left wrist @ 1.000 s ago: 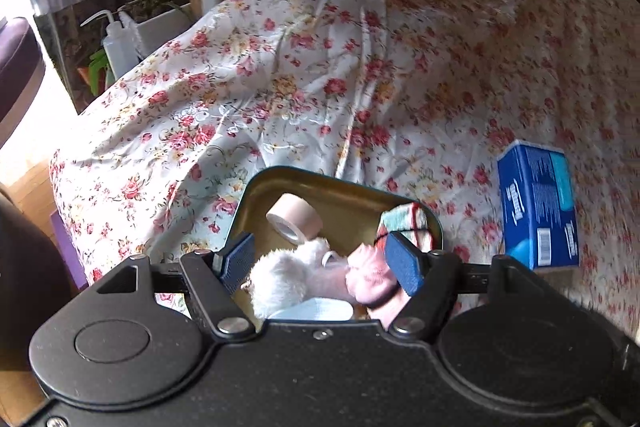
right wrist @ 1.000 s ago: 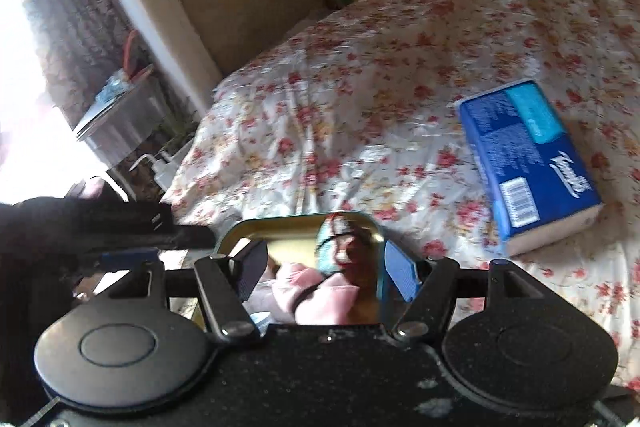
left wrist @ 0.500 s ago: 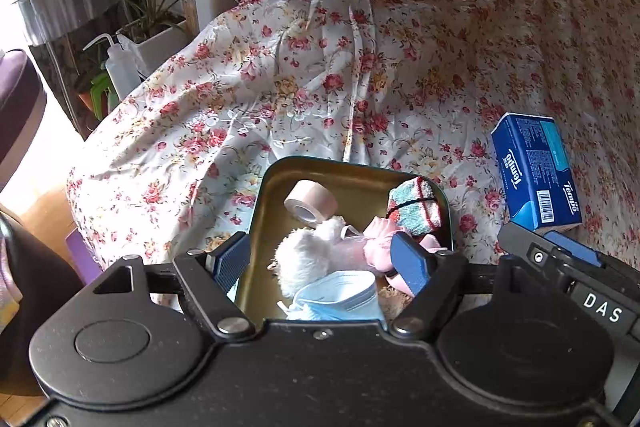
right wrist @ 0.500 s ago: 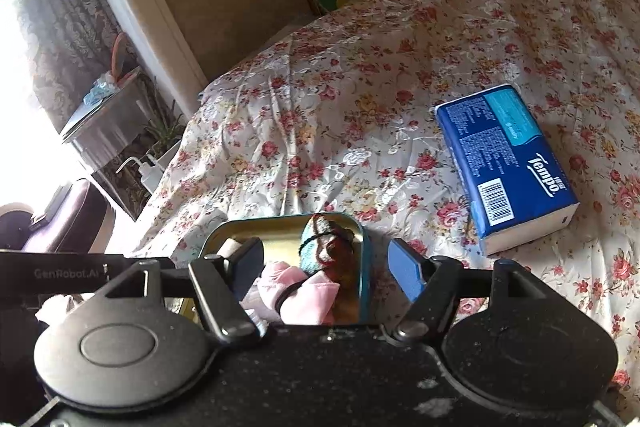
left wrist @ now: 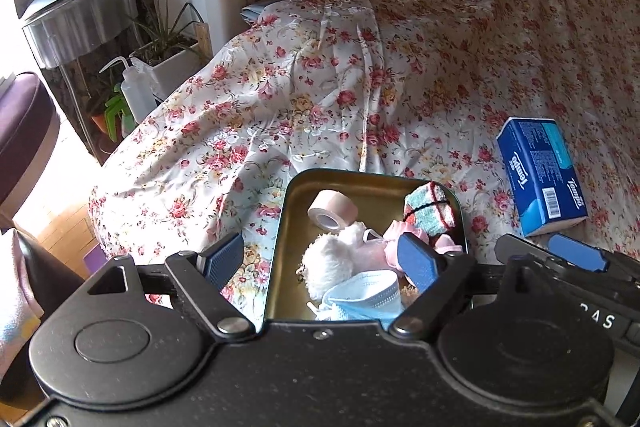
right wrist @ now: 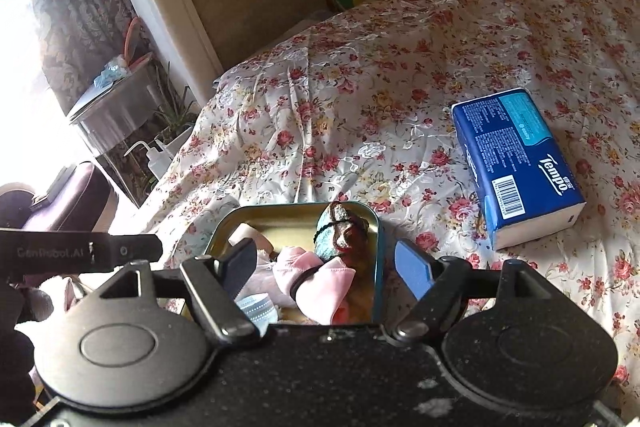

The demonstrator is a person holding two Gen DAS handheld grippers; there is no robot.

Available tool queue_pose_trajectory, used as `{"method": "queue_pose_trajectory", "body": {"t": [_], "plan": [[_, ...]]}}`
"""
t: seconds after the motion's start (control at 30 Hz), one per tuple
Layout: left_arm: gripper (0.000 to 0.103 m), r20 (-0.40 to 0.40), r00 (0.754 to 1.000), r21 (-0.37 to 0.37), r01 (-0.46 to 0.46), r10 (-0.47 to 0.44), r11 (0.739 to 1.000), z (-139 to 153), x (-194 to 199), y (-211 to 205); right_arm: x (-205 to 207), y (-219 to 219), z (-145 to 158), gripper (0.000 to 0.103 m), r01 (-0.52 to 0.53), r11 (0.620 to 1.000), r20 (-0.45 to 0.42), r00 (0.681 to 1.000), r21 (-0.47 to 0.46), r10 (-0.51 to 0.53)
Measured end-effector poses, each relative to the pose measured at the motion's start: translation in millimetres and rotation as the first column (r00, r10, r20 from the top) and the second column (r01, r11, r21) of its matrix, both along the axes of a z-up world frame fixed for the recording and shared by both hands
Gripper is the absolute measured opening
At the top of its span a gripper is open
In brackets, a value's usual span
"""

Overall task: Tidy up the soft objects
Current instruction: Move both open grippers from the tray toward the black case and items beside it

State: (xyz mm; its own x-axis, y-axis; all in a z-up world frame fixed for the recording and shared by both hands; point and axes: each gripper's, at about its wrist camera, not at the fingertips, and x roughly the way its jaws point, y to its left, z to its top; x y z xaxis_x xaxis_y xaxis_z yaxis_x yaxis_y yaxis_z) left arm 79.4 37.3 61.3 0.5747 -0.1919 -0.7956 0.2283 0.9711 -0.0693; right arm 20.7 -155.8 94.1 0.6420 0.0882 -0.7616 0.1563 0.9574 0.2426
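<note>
In the left wrist view we see our left tool (left wrist: 322, 261) opening above the tin (left wrist: 280, 227) on the flowered bed (left wrist: 320, 99), gripping nothing; tape roll (left wrist: 332, 209), white plush (left wrist: 334, 263) and mask (left wrist: 362, 299) lie inside. In the right wrist view our right tool (right wrist: 328, 265) is also opening and empty over the same tin (right wrist: 378, 239), and the tissue pack (right wrist: 520, 163) lies near it on the bed.

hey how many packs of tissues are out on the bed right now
1. The blue tissue pack lies on the floral bedspread, to the right of the open tin, apart from it. More could lie outside both views.
</note>
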Motion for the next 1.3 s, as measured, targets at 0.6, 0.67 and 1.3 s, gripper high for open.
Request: {"method": "queue_pose_trajectory", "body": {"t": [0.6, 0.67, 1.3], "plan": [[0.084, -0.006, 0.979, -0.081, 0.201, -0.202, 0.976, 5, -48, -19, -143, -57, 5, 0.098, 0.325, 0.930, 0.000, 0.944, -0.172, -0.330], [0.086, -0.003, 0.970, -0.075, 0.240, -0.241, 0.968, 4, -57, -28, -162, -68, 5, 0.099, 0.390, 0.900, 0.011, 0.918, -0.194, -0.395], [0.090, -0.062, 0.910, 0.013, 0.411, -0.409, 0.912, -18, -106, -70, -179, -59, -54, 0.102, 0.414, 0.900, -0.199, 0.878, -0.138, -0.434]]}}
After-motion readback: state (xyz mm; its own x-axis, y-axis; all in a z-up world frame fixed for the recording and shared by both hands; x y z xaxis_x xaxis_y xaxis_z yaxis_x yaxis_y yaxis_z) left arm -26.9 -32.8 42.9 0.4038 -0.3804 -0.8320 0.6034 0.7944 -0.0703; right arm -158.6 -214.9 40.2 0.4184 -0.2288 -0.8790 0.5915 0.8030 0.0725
